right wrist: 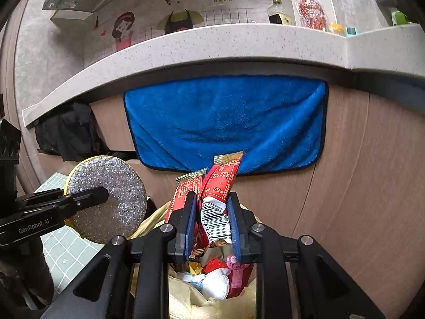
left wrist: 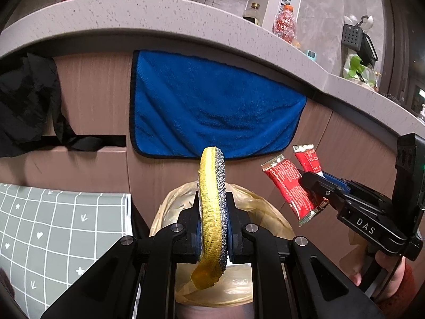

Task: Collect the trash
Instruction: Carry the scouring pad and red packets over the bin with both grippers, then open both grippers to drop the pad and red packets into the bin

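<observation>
My left gripper (left wrist: 212, 228) is shut on a round scouring pad (left wrist: 212, 199), yellow on one face and silver on the other, held edge-on above a bin lined with a yellowish bag (left wrist: 268, 212). The pad also shows in the right wrist view (right wrist: 111, 199), left of the bin. My right gripper (right wrist: 212, 220) is shut on two red snack wrappers (right wrist: 217, 186), held over the bin's yellowish bag (right wrist: 186, 300), which contains several pieces of trash (right wrist: 215, 276). In the left wrist view the right gripper (left wrist: 313, 183) holds the wrappers (left wrist: 289, 186) at the right.
A blue towel (left wrist: 212, 106) hangs on the wooden cabinet front under a speckled counter (left wrist: 159, 10). Black cloth (left wrist: 26, 101) hangs at the left. A green checked mat (left wrist: 53, 228) lies lower left. Bottles (right wrist: 310, 8) stand on the counter.
</observation>
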